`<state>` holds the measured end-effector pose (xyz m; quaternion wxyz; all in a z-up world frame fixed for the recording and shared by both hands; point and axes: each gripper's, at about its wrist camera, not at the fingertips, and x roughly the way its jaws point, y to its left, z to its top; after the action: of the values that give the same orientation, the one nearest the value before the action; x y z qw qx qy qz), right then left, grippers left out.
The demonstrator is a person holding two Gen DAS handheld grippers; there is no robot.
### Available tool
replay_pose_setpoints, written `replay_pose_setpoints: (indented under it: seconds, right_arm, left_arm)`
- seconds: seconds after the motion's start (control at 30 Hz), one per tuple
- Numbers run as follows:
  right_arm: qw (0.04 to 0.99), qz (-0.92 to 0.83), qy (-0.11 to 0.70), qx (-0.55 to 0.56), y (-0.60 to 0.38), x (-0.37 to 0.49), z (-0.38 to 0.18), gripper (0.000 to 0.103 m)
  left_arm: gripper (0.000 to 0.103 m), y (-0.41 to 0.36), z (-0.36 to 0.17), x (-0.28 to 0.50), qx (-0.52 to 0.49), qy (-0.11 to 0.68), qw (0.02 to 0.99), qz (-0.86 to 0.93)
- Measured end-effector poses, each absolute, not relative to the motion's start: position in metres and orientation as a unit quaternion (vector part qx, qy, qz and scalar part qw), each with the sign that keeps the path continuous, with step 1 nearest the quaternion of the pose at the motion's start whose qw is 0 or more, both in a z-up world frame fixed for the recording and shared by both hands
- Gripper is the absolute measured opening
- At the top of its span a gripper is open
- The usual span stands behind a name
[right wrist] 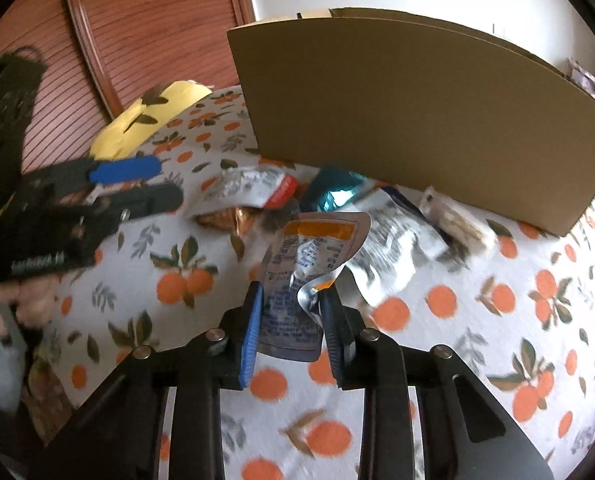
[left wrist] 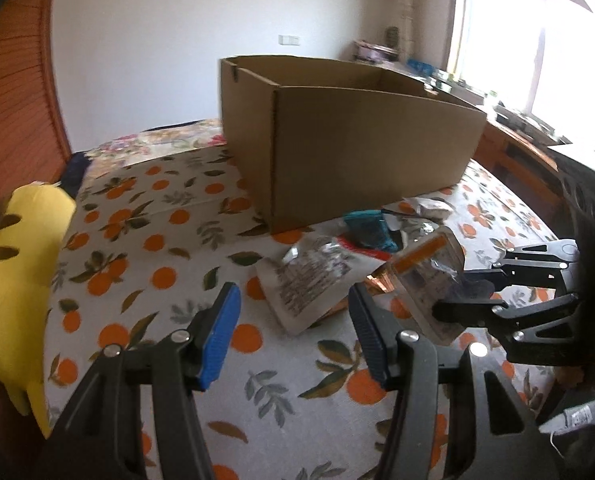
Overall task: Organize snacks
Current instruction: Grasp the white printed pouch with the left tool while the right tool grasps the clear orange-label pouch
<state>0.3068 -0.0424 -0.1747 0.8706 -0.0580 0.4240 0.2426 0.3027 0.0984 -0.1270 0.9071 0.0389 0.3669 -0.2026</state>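
Silver foil snack pouch (right wrist: 293,300) with an orange strip is pinched between the right gripper (right wrist: 291,312) pads, lifted just above the orange-print cloth (right wrist: 417,380). The left gripper (left wrist: 293,336) hovers half open, empty. Beyond, loose snack packets (right wrist: 257,188) lie against the cardboard box (left wrist: 357,140) front wall.

You've got a matt brown cardboard box (left wrist: 361,140) sitting on a soft cloth cover (left wrist: 149,240) printed with oranges, no sheen on either. The snack pouch (right wrist: 297,280) between your right gripper (right wrist: 291,300) pads is crinkly silver foil, pretty glossy, and the teal packet (right wrist: 333,192) behind it shines like metallic film. Gripper frames look like matt black plastic with small shiny metal pins, and one ribbed blue pad (left wrist: 221,336) looks rubbery. The panel (right wrist: 153,20) at the back is ribbed reddish wood with a slight gloss.
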Motion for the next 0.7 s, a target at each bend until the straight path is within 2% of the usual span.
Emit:
replay_pose_setpoints:
  seconds: [0.7]
  right_arm:
    - [0.875, 0.256, 0.407, -0.054, -0.055, 0.299, -0.183, 0.028]
  left_arm:
    - [0.064, 0.058, -0.136, 0.347, 0.109, 0.407, 0.862, -0.283]
